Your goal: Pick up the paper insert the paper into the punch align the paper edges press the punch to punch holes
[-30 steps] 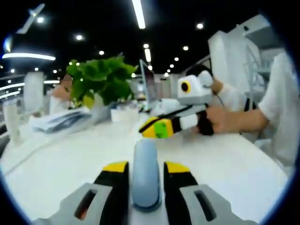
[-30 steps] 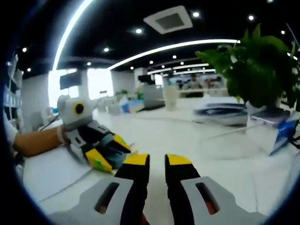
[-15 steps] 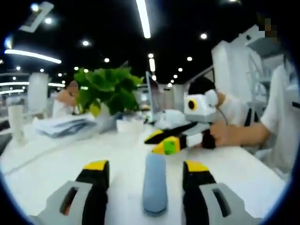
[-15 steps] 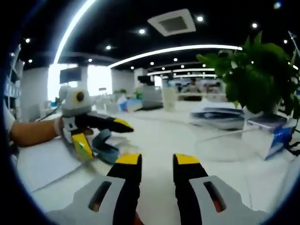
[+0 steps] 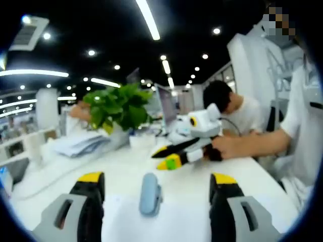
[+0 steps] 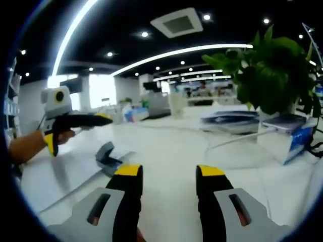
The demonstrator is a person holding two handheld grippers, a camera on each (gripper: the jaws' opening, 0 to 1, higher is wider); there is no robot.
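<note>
Paper [image 5: 166,224]: lies flat on counter [image 5: 55,176], under punch [image 5: 150,193] | thin, limp, judged light; grip a free edge | left claw [image 5: 157,187]: wide open, empty, straddles punch | right claw [image 6: 166,179]: open, empty, near punch

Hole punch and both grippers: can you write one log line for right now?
left gripper: open, off punch | right gripper: open | hole punch: on paper
</note>
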